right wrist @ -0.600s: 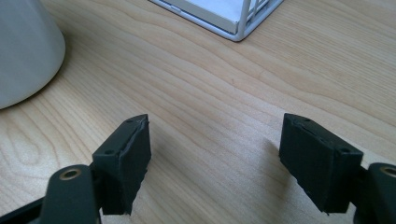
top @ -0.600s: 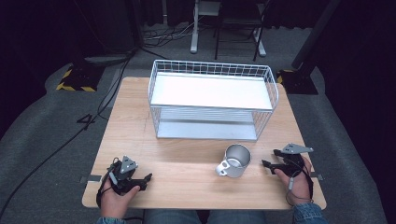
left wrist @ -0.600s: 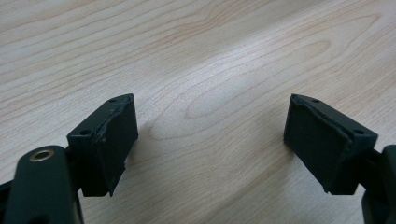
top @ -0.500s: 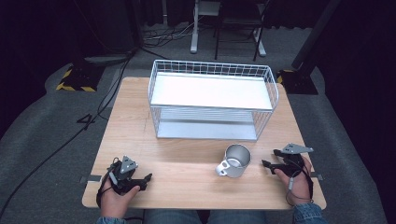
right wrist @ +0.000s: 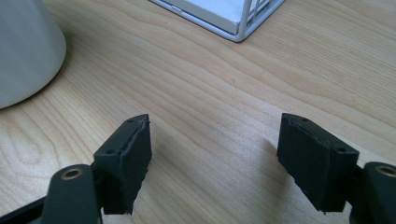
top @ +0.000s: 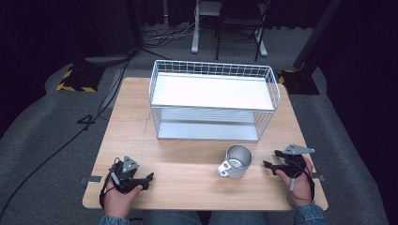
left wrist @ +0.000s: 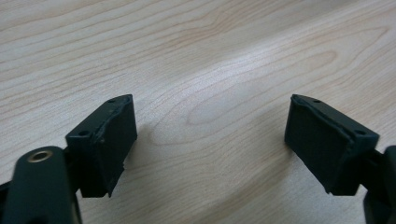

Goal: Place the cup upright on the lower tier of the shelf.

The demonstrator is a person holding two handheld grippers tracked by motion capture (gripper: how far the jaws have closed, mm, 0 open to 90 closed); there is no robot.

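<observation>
The place looked like a lab or recording studio rather than a home. A bare light-wood counter (top: pixel 187 140) stood alone on grey carpet (top: pixel 47 131), ringed by black curtains (top: pixel 42 28). Black cables (top: pixel 98 108) trailed across the floor, yellow-and-black hazard tape (top: pixel 70 80) marked a stand's base, and white metal desk legs (top: pixel 227 28) stood behind.

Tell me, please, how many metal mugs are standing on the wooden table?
1: a metal mug stands on the table, in front of the white wire rack, near the right tongs.
</observation>
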